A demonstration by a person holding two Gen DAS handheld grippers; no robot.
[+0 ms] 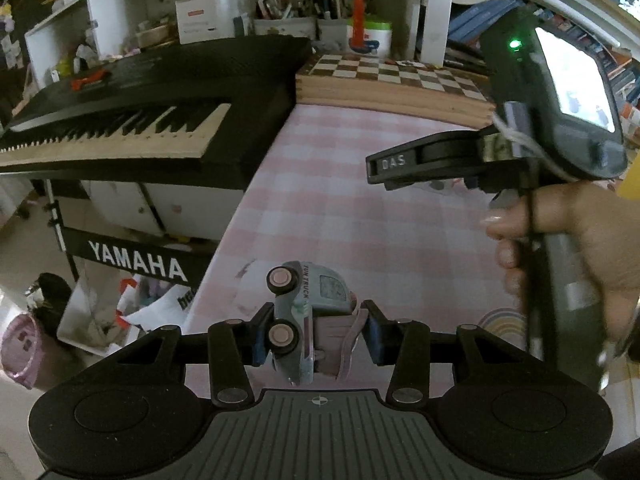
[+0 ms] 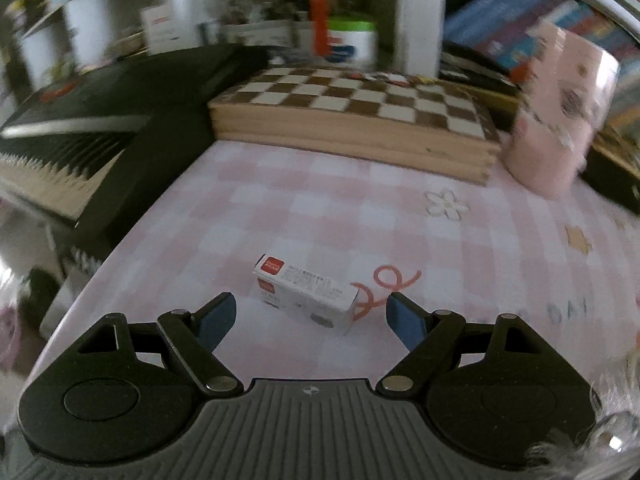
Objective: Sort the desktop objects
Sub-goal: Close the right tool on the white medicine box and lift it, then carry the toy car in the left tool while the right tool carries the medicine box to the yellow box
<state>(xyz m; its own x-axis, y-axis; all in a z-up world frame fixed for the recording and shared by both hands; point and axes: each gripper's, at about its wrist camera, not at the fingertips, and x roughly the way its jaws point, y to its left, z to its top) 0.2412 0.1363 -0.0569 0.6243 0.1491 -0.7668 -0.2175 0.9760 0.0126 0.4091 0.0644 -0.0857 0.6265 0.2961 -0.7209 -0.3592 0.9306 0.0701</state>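
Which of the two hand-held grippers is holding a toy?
The left hand-held gripper: its fingers are shut on the toy truck, which is tipped on its side. The right hand-held gripper is open, with the small white box lying untouched between its fingers.

Left wrist view: toy truck (image 1: 306,316) sits between the fingers of the left claw (image 1: 316,334), over the near left part of the tabletop (image 1: 360,216). Keyboard (image 1: 140,112) lies along the tabletop's left edge. Chessboard (image 1: 396,80) lies at the far end, just right of the keyboard. Pen holders (image 1: 304,24) stand behind the chessboard. Right claw (image 1: 392,166) hangs over the right side, held in a hand (image 1: 568,240).

Right wrist view: small box (image 2: 306,294) lies on the tabletop, just ahead of the right claw's spread fingers and between their tips. Cup (image 2: 560,112) stands right of the chessboard's near corner, tilted. Books (image 2: 520,28) line up behind it.
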